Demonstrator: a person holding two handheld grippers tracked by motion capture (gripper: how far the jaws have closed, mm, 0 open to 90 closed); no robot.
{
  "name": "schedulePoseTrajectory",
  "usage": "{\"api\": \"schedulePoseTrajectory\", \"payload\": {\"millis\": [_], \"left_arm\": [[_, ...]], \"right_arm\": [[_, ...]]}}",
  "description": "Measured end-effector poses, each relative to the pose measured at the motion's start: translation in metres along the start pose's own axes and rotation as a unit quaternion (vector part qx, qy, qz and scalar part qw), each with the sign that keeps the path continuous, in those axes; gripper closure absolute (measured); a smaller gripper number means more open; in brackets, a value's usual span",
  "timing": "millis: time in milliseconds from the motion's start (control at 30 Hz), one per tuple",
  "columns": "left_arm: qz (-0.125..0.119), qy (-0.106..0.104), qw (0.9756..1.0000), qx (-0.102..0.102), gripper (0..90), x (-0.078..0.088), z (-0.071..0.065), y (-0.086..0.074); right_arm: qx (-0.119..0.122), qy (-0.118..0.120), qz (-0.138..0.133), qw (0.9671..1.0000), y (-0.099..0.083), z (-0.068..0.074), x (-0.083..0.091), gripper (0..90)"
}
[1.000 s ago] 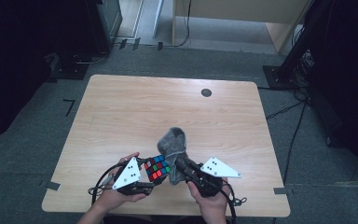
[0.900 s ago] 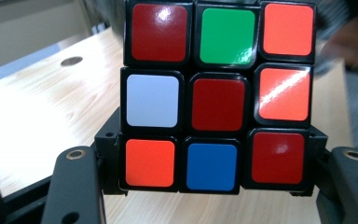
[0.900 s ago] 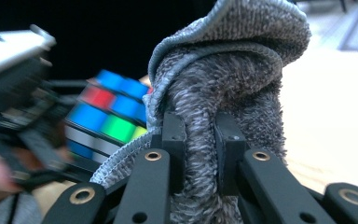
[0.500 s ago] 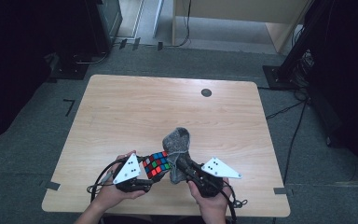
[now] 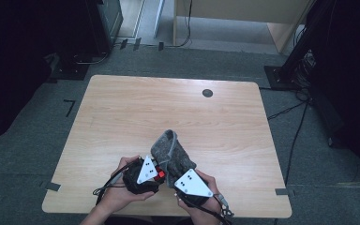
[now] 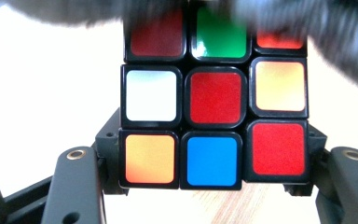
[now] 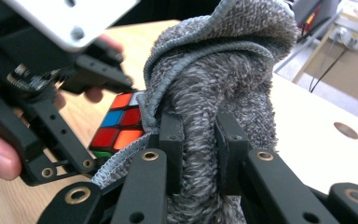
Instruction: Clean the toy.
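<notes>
**Cube plus cloth near the counter edge: a few ways this could've slipped**

So the left hand-held gripper (image 5: 155,174) was clamped on the puzzle cube (image 6: 214,98), jaws pressing on its two sides down at the bottom row. The right hand-held gripper (image 7: 199,135) was pinched shut on a bunched grey cloth (image 7: 223,70), which touched the cube's top edge. All of it sat close to the person's edge of the counter (image 5: 122,108).

Biggest worry, I'd guess: the grip was only on the lowest layer. Push hard with the cloth and that layer could've twisted, or the whole cube could've pivoted and popped out. Since it was that near the edge, a drop might've gone onto the floor. The cloth was also a fat wad, so it could've slid through the jaws mid-wipe or snagged on a cube corner.
</notes>
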State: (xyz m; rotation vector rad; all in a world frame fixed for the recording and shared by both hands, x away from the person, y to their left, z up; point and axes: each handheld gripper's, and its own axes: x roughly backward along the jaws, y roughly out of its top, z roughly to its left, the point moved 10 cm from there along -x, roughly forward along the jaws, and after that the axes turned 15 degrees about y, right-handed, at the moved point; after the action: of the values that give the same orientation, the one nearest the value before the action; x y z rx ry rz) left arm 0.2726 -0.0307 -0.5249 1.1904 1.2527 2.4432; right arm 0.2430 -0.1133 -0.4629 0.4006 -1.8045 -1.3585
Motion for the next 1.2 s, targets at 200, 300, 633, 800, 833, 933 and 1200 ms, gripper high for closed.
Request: {"api": "schedulePoseTrajectory", "payload": {"millis": [200, 300, 633, 800, 833, 933, 1200], "left_arm": [[-0.005, 0.002, 1.0000, -0.002, 34.2, 0.001, 0.001, 0.001], [-0.015, 0.001, 0.9999, 0.007, 34.2, 0.004, 0.006, 0.002], [-0.140, -0.035, 0.9886, 0.043, 34.1, 0.028, 0.009, 0.022], [-0.168, -0.046, 0.9828, 0.060, 34.2, 0.035, 0.015, 0.026], [-0.163, -0.042, 0.9842, 0.056, 34.2, 0.033, 0.014, 0.025], [-0.160, -0.044, 0.9850, 0.049, 34.1, 0.031, 0.010, 0.023], [-0.235, -0.105, 0.9551, 0.147, 34.2, 0.055, 0.031, 0.036]], "right_arm": [[0.038, 0.048, 0.004, 0.9981, 0.003, 0.026, -0.011, 76.8], [0.002, 0.025, -0.013, 0.9996, 0.003, 0.004, -0.001, 77.0], [-0.171, 0.130, -0.127, 0.9683, -0.003, -0.022, 0.006, 77.0], [-0.195, 0.103, -0.116, 0.9685, -0.014, -0.041, 0.011, 76.8], [-0.197, 0.119, -0.134, 0.9638, -0.008, -0.038, 0.014, 76.6], [-0.170, 0.162, -0.157, 0.9593, 0.008, -0.021, 0.015, 76.0], [-0.245, 0.133, -0.159, 0.9471, -0.016, -0.050, 0.016, 76.3]]}}
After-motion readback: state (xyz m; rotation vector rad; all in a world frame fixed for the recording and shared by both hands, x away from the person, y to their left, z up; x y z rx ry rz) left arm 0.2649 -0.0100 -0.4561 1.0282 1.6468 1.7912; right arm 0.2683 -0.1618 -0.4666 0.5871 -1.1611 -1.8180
